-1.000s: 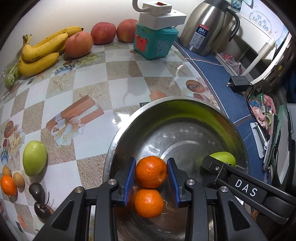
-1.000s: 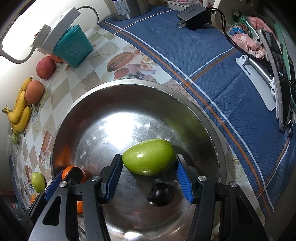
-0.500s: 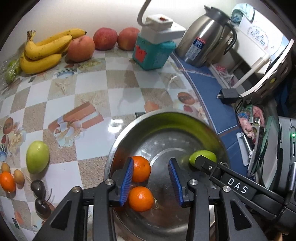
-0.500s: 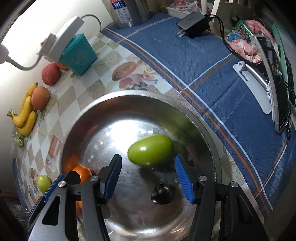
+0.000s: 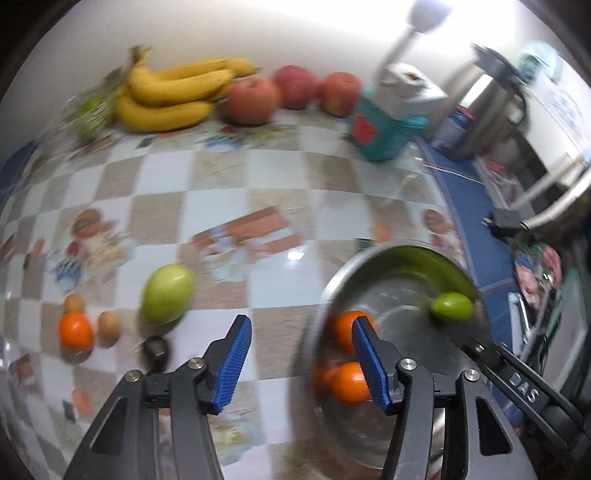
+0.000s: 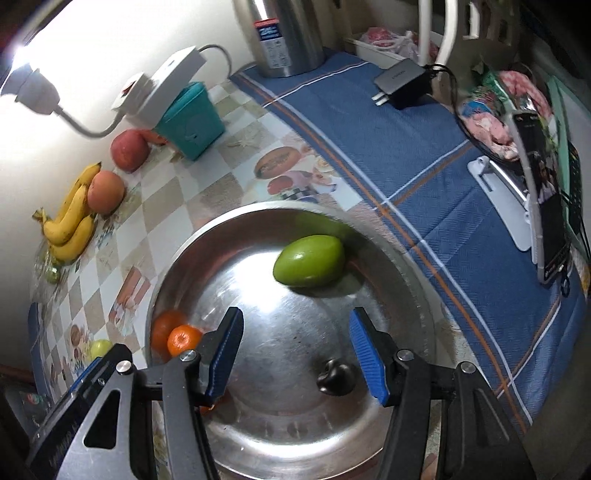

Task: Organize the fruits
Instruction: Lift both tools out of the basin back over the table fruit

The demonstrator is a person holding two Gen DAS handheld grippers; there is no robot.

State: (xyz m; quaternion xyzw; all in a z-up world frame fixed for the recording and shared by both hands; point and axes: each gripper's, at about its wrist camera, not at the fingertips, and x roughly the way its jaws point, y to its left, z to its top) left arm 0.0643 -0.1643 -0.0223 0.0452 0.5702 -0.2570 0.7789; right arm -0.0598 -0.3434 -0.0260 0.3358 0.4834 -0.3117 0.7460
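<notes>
Left gripper (image 5: 301,360) is opening, empty, having let go its orange (image 5: 351,376) into the bowl (image 5: 373,258); right gripper (image 6: 295,354), half open and empty, has dropped the green fruit (image 6: 309,260) there too; table fruit remains

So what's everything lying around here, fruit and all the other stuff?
metal bowl: one, silver, on the table's near side
green fruit: one, inside the bowl by its far wall
oranges: two, inside the bowl's left side
dark fruit: one, blackish, on the bowl floor
green fruit on the table: one, left of the bowl
orange on the table: one, far left
bananas: one yellow bunch, by the wall
apples: three, red, beside the bananas
teal box: one, by the wall
steel jug: one, on the blue cloth
left gripper: opening, nothing between its jaws
right gripper: open, empty
</notes>
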